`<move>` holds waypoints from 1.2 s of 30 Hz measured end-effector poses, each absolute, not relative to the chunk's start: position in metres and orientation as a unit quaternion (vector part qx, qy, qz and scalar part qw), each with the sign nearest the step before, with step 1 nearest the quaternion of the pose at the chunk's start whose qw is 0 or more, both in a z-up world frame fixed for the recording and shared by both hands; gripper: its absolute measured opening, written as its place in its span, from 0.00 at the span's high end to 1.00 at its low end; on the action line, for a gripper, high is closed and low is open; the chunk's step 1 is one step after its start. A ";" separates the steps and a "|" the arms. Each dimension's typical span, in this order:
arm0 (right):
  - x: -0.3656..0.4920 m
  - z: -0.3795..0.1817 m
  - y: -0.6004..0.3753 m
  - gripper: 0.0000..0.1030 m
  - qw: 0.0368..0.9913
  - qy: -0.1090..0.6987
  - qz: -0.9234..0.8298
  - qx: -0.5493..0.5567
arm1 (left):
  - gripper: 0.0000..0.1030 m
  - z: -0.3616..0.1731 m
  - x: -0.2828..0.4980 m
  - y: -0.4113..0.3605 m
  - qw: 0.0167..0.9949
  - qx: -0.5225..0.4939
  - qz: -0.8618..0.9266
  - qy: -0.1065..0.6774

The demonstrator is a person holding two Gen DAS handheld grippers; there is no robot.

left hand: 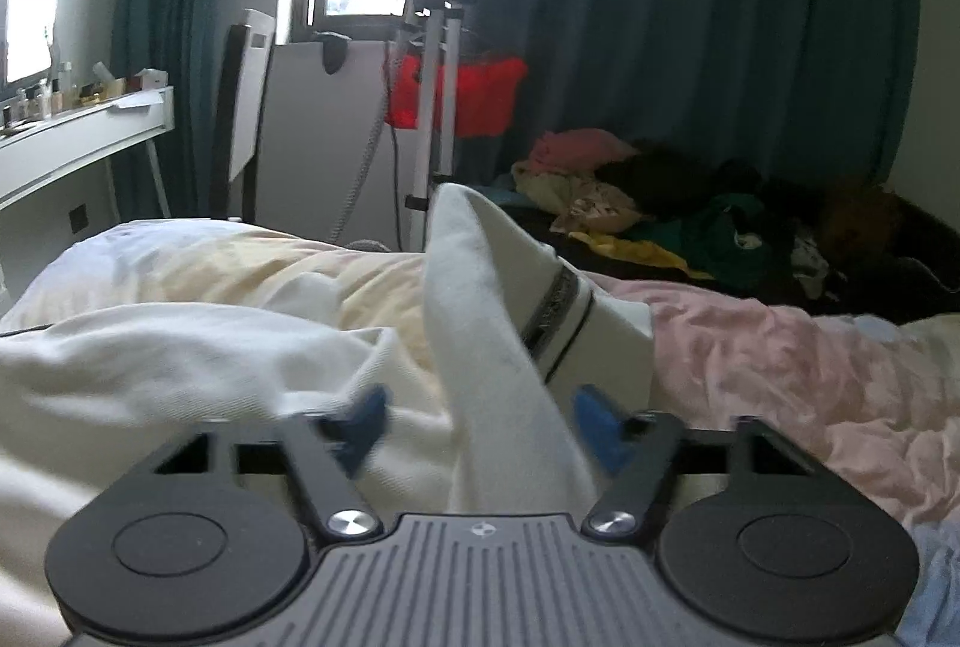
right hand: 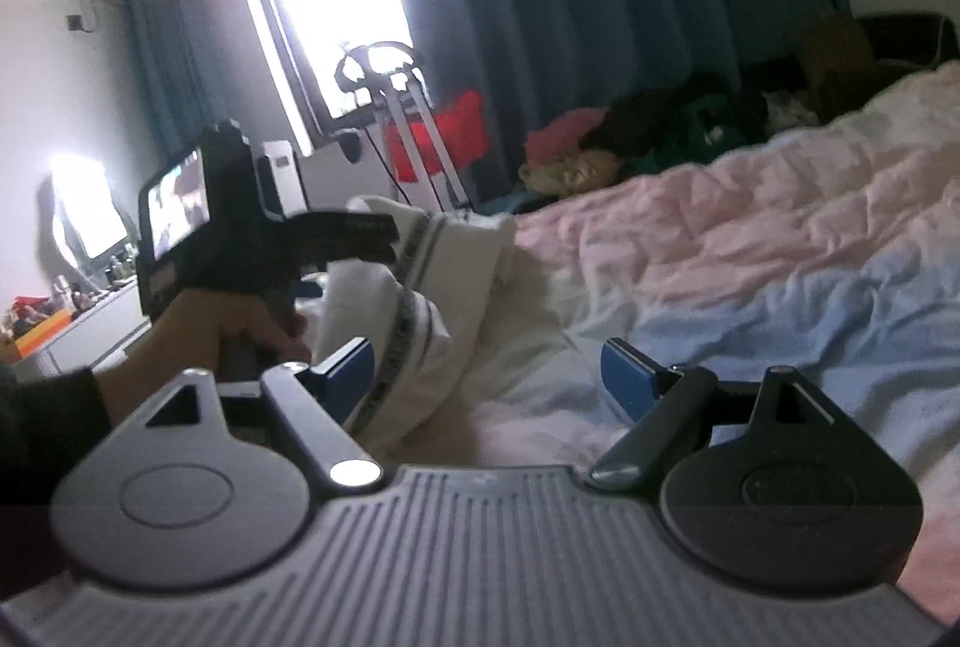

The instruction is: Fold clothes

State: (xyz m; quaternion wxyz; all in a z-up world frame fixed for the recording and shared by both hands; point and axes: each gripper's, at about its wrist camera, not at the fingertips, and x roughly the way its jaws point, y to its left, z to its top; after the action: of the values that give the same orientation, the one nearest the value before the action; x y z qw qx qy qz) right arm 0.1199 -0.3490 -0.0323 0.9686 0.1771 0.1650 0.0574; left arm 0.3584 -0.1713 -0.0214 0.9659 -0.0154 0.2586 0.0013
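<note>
Your left gripper (left hand: 480,425) has its jaws spread apart with a raised fold of the white garment (left hand: 480,299) standing between them, not pinched. The garment lies on the bed (left hand: 780,365). Your right gripper (right hand: 489,377) is released beside it. You seem mid-fold: next, clench on the fold and carry it over. The striped trim's lettering is unreadable.

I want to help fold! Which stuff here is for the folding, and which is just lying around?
For the folding:
white garment with the dark stripe
left gripper, open around a raised fold of it
right gripper, open, holding nothing

Just lying around:
pile of coloured clothes farther up the bed
pink and blue duvet
red cloth by the window
white desk
</note>
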 end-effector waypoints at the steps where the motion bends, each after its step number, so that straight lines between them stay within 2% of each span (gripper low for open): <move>1: 0.120 -0.033 -0.350 0.18 0.969 0.164 0.055 0.179 | 0.79 -0.021 0.362 -0.177 0.967 0.008 0.009 0.254; 3: 0.120 -0.034 -0.351 0.18 0.968 0.160 0.050 0.184 | 0.93 -0.018 0.363 -0.183 0.969 0.027 0.001 0.245; 4: 0.120 -0.034 -0.352 0.18 0.968 0.159 0.048 0.186 | 0.95 -0.015 0.362 -0.184 0.970 0.031 -0.004 0.242; 8: 0.121 -0.036 -0.355 0.18 0.968 0.153 0.038 0.196 | 0.97 0.005 0.330 -0.186 0.974 0.028 -0.046 0.219; 17: 0.113 -0.031 -0.361 0.18 0.969 0.140 0.021 0.204 | 0.97 0.030 0.182 -0.178 0.972 0.069 -0.148 0.169; 22: 0.101 -0.024 -0.362 0.18 0.969 0.137 0.019 0.202 | 0.97 0.004 0.123 -0.146 0.964 0.019 -0.154 0.216; 26: 0.090 -0.019 -0.355 0.18 0.971 0.139 0.036 0.193 | 0.95 -0.020 0.108 -0.125 0.959 -0.012 -0.134 0.251; 29: 0.084 -0.018 -0.348 0.18 0.971 0.140 0.057 0.187 | 0.86 -0.019 0.111 -0.108 0.953 -0.060 -0.124 0.271; 33: 0.080 -0.022 -0.341 0.18 0.965 0.156 0.073 0.200 | 0.56 -0.011 0.103 -0.086 0.953 -0.106 -0.111 0.262; 34: 0.080 -0.024 -0.340 0.18 0.962 0.162 0.075 0.205 | 0.52 -0.009 0.103 -0.082 0.954 -0.113 -0.106 0.257; 36: 0.083 -0.025 -0.339 0.18 0.959 0.174 0.075 0.213 | 0.51 -0.007 0.107 -0.075 0.955 -0.121 -0.096 0.254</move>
State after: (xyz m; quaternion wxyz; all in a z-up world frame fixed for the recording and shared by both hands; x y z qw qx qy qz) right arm 0.0834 -0.3395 -0.0246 0.9585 0.2128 0.1742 0.0749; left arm 0.1067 -0.0753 -0.0069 0.9548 -0.1213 0.2536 -0.0960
